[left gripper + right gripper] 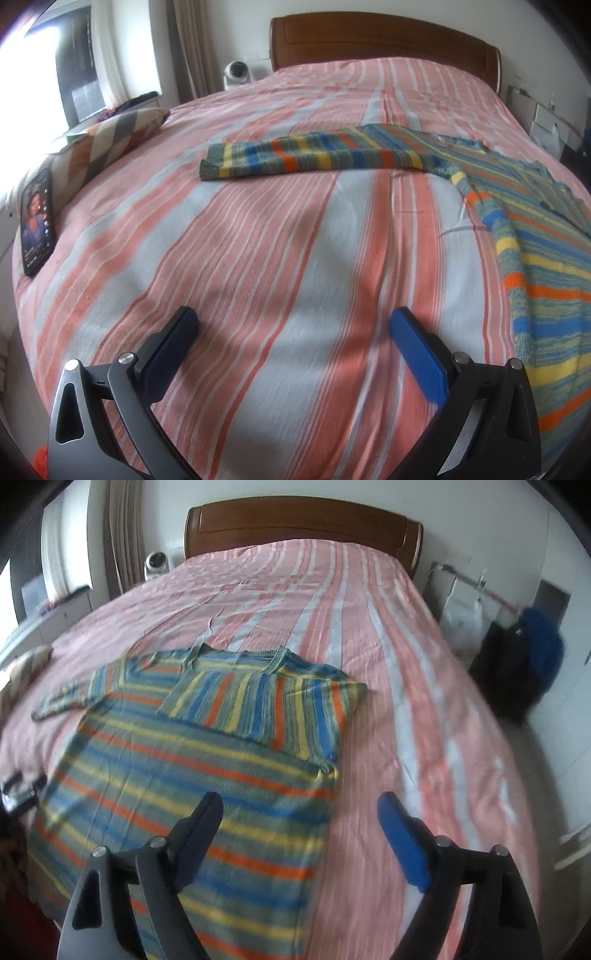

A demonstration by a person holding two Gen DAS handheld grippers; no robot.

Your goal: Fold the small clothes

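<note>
Both grippers are over the bed (258, 240) now. The left gripper (293, 325) hangs with its jaws spread wide, nothing between them, only bare striped bedspread below. The right gripper (299, 808) is released too, jaws apart and empty, poised over the lower right edge of the striped sweater (177, 775).

The sweater lies flat near the foot of the bed — its right sleeve (269, 705) folded across the chest, its left sleeve (314, 157) stretched straight out sideways on the bedspread. No box or basket in play; the bed carries everything.

A phone (37, 225) lies at the left edge beside a patterned cushion (110, 136), well apart from the sweater. Wide open bedspread runs up to the wooden headboard (303, 524) — plenty of room beyond the collar and to the sweater's right.
</note>
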